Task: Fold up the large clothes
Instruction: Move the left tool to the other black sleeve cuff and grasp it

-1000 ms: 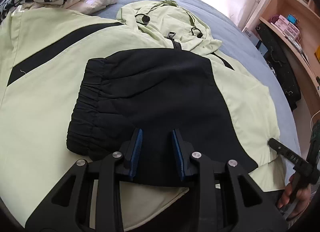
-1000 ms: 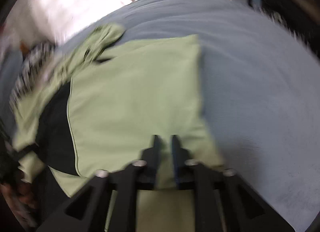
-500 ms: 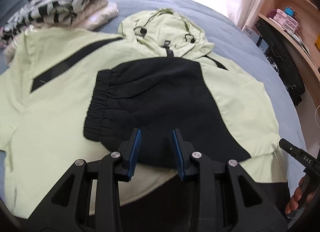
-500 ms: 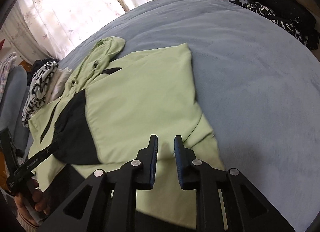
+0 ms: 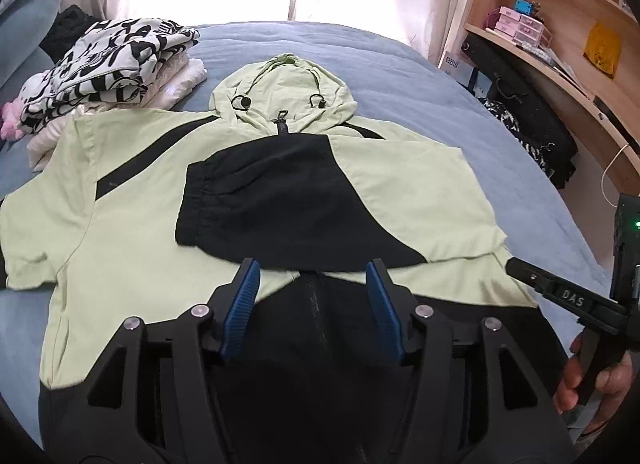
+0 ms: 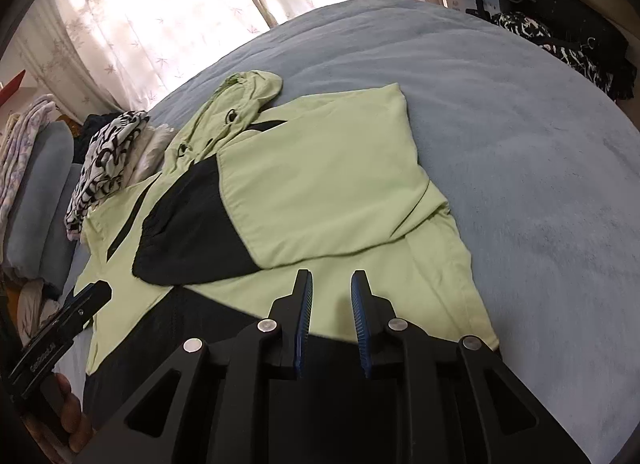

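Garment: pale-green hooded jacket with black panels [image 5: 404, 179], flat on blue bed [image 5: 440, 75], one sleeve folded across chest.
Left gripper [image 5: 314, 306]: fingers just spread wider, nothing between.
Right gripper [image 6: 331, 314]: fingers just parted slightly, holding nothing, above jacket hem.

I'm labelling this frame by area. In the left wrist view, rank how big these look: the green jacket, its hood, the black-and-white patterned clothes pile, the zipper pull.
1. green jacket
2. black-and-white patterned clothes pile
3. hood, close to the pile in apparent size, so that order is unsure
4. zipper pull

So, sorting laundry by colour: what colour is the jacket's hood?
Pale green hood, clearest in the left wrist view.
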A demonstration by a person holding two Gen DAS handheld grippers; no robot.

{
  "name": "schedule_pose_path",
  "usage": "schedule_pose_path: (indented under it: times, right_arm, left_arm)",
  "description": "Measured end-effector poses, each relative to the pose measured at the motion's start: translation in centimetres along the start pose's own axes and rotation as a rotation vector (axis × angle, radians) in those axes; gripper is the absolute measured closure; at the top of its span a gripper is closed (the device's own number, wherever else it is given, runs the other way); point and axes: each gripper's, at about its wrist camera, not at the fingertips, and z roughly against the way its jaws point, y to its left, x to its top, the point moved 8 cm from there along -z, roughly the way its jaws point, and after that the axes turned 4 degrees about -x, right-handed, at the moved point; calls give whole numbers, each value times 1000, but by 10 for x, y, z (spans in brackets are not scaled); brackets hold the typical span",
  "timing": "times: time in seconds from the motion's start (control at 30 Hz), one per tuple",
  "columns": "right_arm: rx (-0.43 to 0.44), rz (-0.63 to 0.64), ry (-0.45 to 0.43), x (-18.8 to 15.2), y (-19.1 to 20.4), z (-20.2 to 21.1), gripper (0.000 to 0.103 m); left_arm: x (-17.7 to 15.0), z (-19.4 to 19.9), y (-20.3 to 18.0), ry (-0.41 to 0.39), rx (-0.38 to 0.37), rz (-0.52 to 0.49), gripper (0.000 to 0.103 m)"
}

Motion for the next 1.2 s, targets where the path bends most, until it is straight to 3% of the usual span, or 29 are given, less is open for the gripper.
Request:
schedule_pose_path:
  times: [0.07,0.2,0.43,0.6,0.77,0.97,1.2]
  right_arm:
    - [-11,4,-5,-8,1,10,77]
    - [-28,-4,-20,-26,-2,30,50]
    - [-23,32,-20,-68,8,66,49]
    - [-20,106,-45,-96,41,100,49]
    - [2,219,-88,-114,98,131,49]
    - [44,340,-143,-129,182,165,41]
    - [103,411,-190,-132,286,176,36]
  left_arm:
    - [-7,8,-2,1,-1,9,48]
    - [-24,20,-5,23,9,16,47]
    - [-54,51,5,41,41,29,43]
    - [-69,84,34,32,93,56,43]
    - [-69,123,76,-9,118,105,43]
    - [-65,175,146,-83,179,183,43]
    - [-73,210,231,-125,240,271,43]
